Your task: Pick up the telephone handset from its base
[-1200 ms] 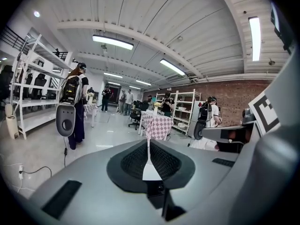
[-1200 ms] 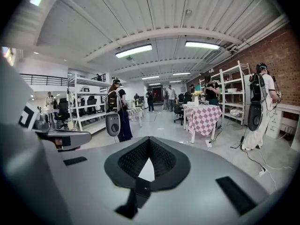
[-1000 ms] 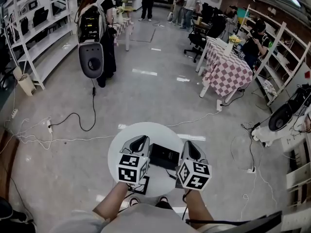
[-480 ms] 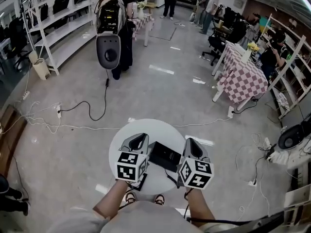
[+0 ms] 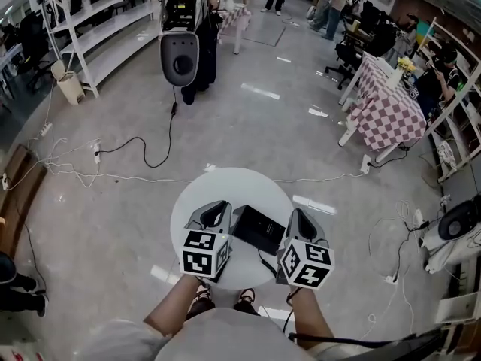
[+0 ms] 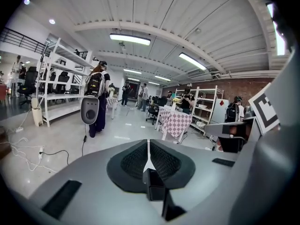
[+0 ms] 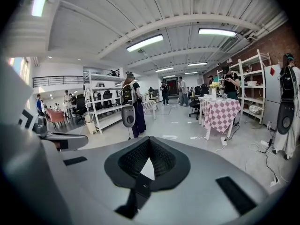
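A flat black telephone point(image 5: 258, 229) lies on a small round white table point(image 5: 225, 190), and I cannot tell its handset from its base. A thin cord point(image 5: 265, 264) runs from it toward the near edge. My left gripper point(image 5: 217, 207) hovers just left of the phone, its ribbed pads point(image 6: 136, 159) pressed together with nothing between them. My right gripper point(image 5: 298, 216) hangs just right of the phone, also shut and empty, its pads point(image 7: 161, 159) meeting at the tip. Neither touches the phone. Both gripper views look out over the room and miss the phone.
A person with a backpack and a grey hanging device point(image 5: 179, 57) stands beyond the table. Cables point(image 5: 113, 173) trail over the floor at left. Checkered tables point(image 5: 389, 117) stand at right, white shelving point(image 5: 90, 21) at left. My shoes point(image 5: 201, 300) show under the table.
The head view has swung, so the table sits a little higher in frame. The left gripper has dipped slightly; both grippers stay shut on either side of the telephone.
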### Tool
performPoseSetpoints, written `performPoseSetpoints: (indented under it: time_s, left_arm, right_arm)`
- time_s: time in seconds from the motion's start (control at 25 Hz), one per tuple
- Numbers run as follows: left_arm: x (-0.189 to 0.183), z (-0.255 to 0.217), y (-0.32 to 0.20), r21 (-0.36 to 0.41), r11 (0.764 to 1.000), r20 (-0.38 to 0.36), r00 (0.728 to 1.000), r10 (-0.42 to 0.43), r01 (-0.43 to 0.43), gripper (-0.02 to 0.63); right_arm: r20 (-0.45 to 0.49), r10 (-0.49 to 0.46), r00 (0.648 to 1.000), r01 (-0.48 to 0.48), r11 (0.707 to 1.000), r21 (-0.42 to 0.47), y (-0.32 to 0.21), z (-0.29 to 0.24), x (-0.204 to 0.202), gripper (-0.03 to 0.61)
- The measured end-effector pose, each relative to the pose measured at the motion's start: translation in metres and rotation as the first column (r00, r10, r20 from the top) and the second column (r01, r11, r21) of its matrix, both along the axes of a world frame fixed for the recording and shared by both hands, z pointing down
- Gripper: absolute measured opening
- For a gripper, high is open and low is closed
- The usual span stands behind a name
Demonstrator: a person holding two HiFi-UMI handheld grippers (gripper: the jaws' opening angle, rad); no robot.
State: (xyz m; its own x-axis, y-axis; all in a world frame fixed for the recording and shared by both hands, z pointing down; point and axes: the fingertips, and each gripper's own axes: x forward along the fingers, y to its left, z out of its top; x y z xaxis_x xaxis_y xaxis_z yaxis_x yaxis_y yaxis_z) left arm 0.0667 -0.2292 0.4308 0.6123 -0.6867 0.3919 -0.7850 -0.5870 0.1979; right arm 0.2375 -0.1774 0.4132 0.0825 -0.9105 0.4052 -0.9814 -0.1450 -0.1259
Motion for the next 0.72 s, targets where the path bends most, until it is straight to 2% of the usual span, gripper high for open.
performPoseSetpoints:
  time_s: [0.72]
  left_arm:
    - [-0.033,0.069,0.034,-0.145,0.989,0.087,0.996,-0.027,0.039,0.029]
  right_arm:
    - [0.042,-0.063,0.997,0.069,0.983,-0.171,0.029,0.074,-0.027,0.025]
